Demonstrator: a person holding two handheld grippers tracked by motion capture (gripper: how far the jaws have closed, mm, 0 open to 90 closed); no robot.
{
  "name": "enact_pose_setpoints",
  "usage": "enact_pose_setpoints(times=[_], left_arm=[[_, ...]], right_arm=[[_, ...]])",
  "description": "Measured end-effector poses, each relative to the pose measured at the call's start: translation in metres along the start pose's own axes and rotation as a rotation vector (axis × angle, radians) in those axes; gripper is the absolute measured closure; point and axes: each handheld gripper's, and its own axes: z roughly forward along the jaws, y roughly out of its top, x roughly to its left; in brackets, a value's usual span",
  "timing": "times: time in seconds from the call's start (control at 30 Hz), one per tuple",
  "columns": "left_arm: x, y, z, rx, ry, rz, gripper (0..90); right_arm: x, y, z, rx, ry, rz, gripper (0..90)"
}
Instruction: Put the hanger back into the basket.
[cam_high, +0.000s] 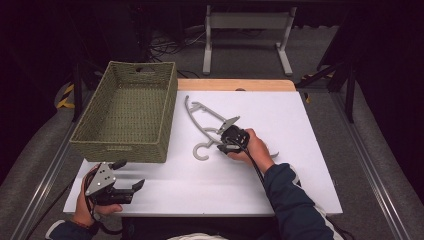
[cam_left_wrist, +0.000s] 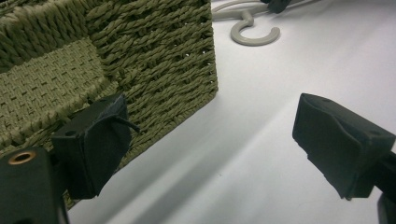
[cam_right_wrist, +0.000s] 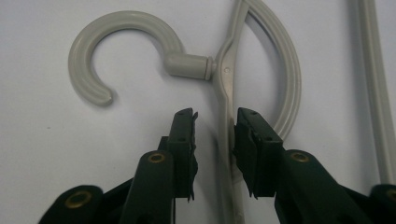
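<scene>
A grey plastic clothes hanger (cam_high: 202, 117) lies flat on the white tabletop (cam_high: 280, 175), its hook (cam_high: 200, 151) curling toward the near side. My right gripper (cam_high: 222, 140) is down over the hanger just behind the hook. In the right gripper view its jaws (cam_right_wrist: 215, 126) straddle the hanger's thin bar (cam_right_wrist: 227, 88); the right pad rests against the bar, while a gap remains at the left pad. My left gripper (cam_high: 130, 174) sits open at the table's near left, beside the near corner of the woven basket (cam_high: 120, 145), with nothing between its jaws (cam_left_wrist: 212, 126).
The olive woven basket (cam_left_wrist: 159, 56) stands at the table's left, open side up, with nothing showing inside it. The hanger's hook (cam_left_wrist: 254, 37) lies just past the basket's corner. A metal frame (cam_high: 247, 22) stands on the floor beyond the far edge.
</scene>
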Motion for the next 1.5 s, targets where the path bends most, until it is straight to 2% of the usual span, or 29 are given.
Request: enact_pose_setpoints(times=[0.2,0.4,0.63,0.73,0.93,1.4,1.5], left_arm=[[0.000,0.000,0.000,0.002,-0.003,0.001,12.0],[0.000,0.000,0.001,0.006,-0.007,0.005,12.1],[0.000,0.000,0.002,0.007,-0.014,0.009,12.1],[-0.001,0.000,0.001,0.004,-0.015,0.010,12.1],[0.000,-0.001,0.002,0.009,-0.015,0.010,12.1],[0.001,-0.001,0.001,0.012,-0.011,0.007,12.1],[0.001,-0.002,0.002,0.011,-0.013,0.005,12.1]], right_arm=[[-0.005,0.011,0.007,0.062,0.018,-0.012,73.6],[-0.018,0.023,0.012,0.145,0.098,0.054,75.0],[-0.023,0.031,0.015,0.207,0.123,0.083,77.5],[-0.023,0.031,0.015,0.207,0.121,0.092,80.4],[-0.021,0.031,0.015,0.203,0.103,0.070,82.7],[-0.018,0.028,0.012,0.165,0.081,0.070,82.9],[-0.018,0.028,0.012,0.163,0.089,0.064,82.9]])
